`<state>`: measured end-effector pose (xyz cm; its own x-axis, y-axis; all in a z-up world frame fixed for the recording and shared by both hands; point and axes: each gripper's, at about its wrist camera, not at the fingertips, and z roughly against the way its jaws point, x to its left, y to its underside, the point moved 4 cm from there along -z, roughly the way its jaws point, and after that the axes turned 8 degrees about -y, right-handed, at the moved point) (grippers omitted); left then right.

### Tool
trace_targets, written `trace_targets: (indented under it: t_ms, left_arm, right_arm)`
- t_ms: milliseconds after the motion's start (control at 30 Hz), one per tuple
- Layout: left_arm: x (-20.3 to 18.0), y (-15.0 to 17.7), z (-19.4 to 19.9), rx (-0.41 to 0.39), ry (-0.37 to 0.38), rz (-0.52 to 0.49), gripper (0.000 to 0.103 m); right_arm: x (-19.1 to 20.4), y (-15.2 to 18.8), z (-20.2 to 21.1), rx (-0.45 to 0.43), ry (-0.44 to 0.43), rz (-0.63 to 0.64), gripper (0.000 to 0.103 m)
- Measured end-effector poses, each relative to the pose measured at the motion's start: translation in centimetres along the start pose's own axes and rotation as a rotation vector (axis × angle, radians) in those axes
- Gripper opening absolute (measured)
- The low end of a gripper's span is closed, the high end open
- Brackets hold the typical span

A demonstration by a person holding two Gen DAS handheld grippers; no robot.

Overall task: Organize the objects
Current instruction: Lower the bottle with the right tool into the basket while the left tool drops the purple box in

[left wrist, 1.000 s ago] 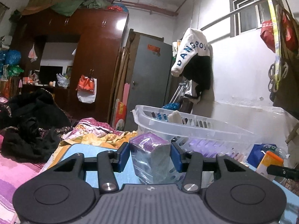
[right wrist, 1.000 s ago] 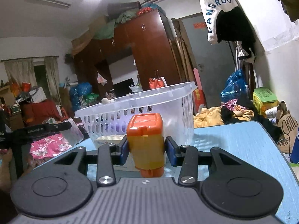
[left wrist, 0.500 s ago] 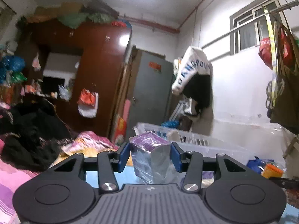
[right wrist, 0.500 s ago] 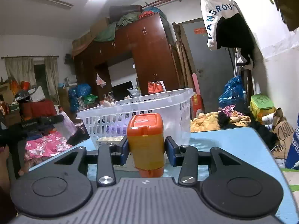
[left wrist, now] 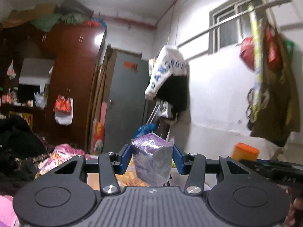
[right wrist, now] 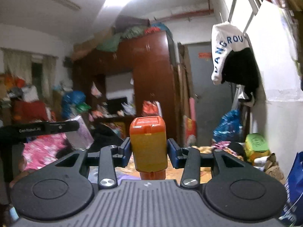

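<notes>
The left tool (left wrist: pixel 152 159) is clamped on a purple, plastic-wrapped box-shaped pack (left wrist: pixel 152 162), its blue pads (left wrist: pixel 125 158) pressing on both sides; the pack sits slightly tilted, one corner turned toward the camera, and is held up in the air in front of the grey metal door (left wrist: pixel 126 102) and the dark red wooden wardrobe (left wrist: pixel 75 79). The right tool (right wrist: pixel 148 152) grips an upright yellow plastic bottle with an orange flip-top cap (right wrist: pixel 148 147), pads flat against its two sides, the orange base showing just below them. In the left wrist view the same bottle's orange cap (left wrist: pixel 245 151) appears at the right edge above the black arm of the other tool. In the right wrist view the left tool's black arm reaches in from the left, with the purple pack (right wrist: pixel 80 132) at its end, blurred. A white and black garment with blue lettering (right wrist: pixel 233 54) hangs on the white wall at the right. Heaped clothes and bedding (left wrist: pixel 56 157) lie below and behind both tools
</notes>
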<state>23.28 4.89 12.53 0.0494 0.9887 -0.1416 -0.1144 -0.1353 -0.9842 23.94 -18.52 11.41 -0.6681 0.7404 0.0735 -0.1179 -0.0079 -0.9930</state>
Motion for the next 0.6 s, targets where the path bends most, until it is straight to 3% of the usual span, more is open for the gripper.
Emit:
trace_targets:
  t_ms: [233,400,567,600]
  left_arm:
    - [-0.1,1.4,-7.8,0.179,-0.073,0.042,0.051]
    - [0.2,2.4,-9.2,0.198,-0.091,0.052,0.051]
    - [0.9,2.5,-10.2,0.208,-0.093,0.094,0.052]
    - [1.2,2.6,-10.2,0.209,-0.091,0.112,0.060]
  right_arm:
    - [-2.9,1.7,-7.2,0.163,0.025,-0.049,0.044]
    - [-2.9,3.5,-8.4,0.225,0.040,-0.013,0.044]
    - [-2.4,3.6,-8.6,0.214,0.009,0.002,0.045]
    - [-2.2,3.5,-8.6,0.216,0.007,0.012,0.045]
